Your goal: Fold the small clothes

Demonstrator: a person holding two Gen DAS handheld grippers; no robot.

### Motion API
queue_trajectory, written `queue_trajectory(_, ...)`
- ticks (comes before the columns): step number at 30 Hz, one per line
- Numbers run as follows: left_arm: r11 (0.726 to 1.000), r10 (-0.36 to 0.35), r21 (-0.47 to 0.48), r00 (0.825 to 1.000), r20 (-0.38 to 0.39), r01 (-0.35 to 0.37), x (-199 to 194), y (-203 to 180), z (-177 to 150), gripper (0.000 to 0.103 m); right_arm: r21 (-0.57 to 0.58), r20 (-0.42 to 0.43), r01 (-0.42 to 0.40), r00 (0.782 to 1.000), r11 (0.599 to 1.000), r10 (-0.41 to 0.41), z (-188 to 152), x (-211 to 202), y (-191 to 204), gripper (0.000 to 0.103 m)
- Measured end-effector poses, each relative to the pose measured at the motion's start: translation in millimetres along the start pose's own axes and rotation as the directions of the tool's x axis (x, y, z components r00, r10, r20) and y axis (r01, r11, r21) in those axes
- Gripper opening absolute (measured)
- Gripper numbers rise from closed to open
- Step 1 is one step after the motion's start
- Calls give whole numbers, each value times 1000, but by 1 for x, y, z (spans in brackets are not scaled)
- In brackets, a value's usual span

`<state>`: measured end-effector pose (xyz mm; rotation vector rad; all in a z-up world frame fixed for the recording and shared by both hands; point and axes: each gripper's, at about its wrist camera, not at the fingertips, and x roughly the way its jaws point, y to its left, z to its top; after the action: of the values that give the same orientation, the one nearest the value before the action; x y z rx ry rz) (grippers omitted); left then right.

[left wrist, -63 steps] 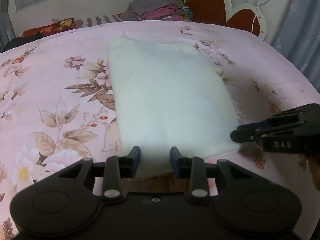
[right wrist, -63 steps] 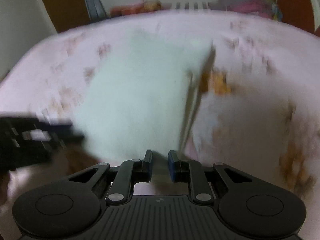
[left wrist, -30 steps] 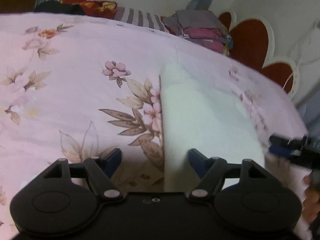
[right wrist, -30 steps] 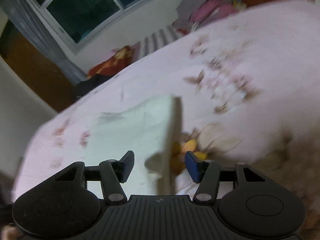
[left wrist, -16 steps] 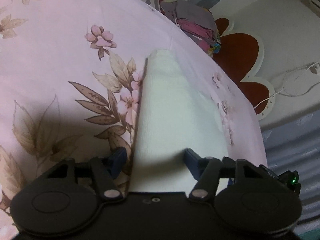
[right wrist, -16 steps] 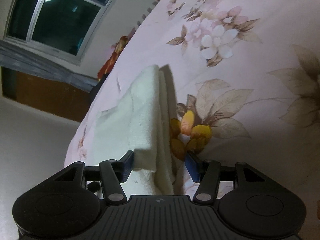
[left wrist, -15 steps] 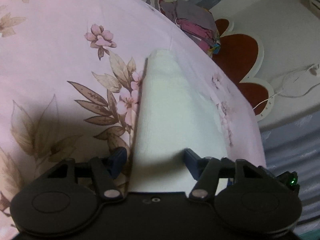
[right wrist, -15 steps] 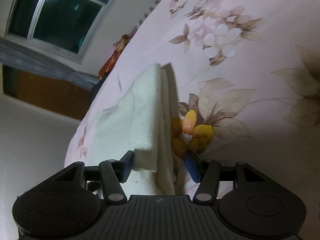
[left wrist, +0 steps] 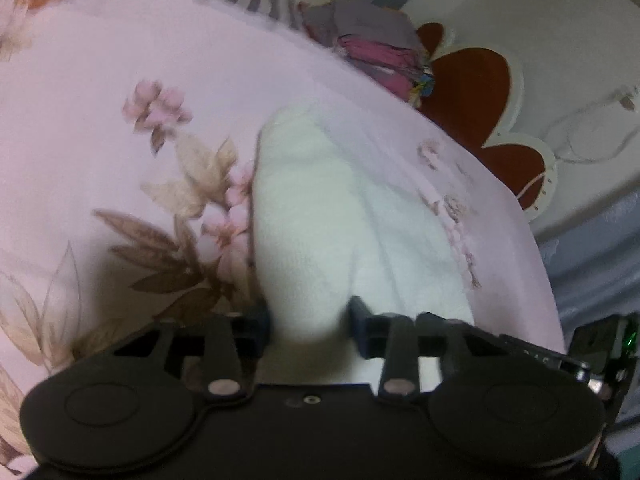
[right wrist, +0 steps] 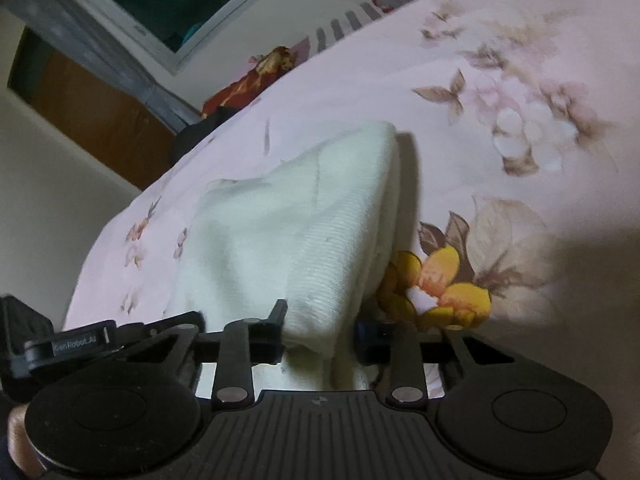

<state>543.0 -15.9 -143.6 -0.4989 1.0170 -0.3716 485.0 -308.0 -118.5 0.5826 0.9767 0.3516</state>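
Observation:
A white knitted garment point(left wrist: 304, 216) lies folded on the pink floral bedspread point(left wrist: 100, 100). Its near left edge stands up between the fingers of my left gripper point(left wrist: 308, 318), whose jaws press against it on both sides. In the right wrist view the garment point(right wrist: 288, 216) rises as a thick fold. My right gripper point(right wrist: 320, 320) is closed on its near right edge, with cloth bunched between the fingers. The other gripper shows at the right edge of the left wrist view point(left wrist: 600, 352) and at the left edge of the right wrist view point(right wrist: 60, 344).
A stack of folded clothes point(left wrist: 376, 52) lies at the head of the bed next to a red and white headboard point(left wrist: 480, 92). A window point(right wrist: 168, 0) and a brown cabinet point(right wrist: 92, 120) are behind the bed. A red patterned cloth point(right wrist: 256, 76) lies by the striped pillow.
Both grippers have narrowed onto the garment's near edge, which was loosely between wide-open jaws half a second ago. The cloth edge is now bunched and raised. Both views have tilted slightly.

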Motion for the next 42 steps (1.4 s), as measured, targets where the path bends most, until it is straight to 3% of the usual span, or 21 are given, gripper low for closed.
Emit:
queue_trajectory(4,993,25,117,998,62,-33,-27,-36,-1,32,-87,50,8,999,996,-4,-1,-27,22,29)
queue_trajectory(7,971,107,208,991,78,-121,-30,-61,-7,32,-134,84,35,996,990,-23,-5,-44,33,29)
queue_trajectory(10,923,235,308,972,25,-231,2,-76,-17,33,-152,25,98,995,984,-95,-13,-29,28,29)
queue_trajectory(12,897,287,341,957,33,-280,9,-75,-26,33,-119,-22,121,992,985,-124,-16,-12,17,29)
queue_trajectory(18,899,293,323,954,57,-295,-7,-79,-23,33,-138,-14,116,993,984,-119,-15,-10,19,29)
queue_trajectory(24,876,281,378,954,102,-299,-27,-87,-16,32,-178,15,121,993,977,-120,-8,-21,43,29)
queue_trajectory(32,866,248,407,956,158,-292,-80,-36,6,32,-214,68,144,989,966,-132,-16,-1,118,29)
queue_trajectory(42,853,326,368,928,181,-371,-159,79,36,32,-266,30,69,998,961,-63,-55,92,243,29)
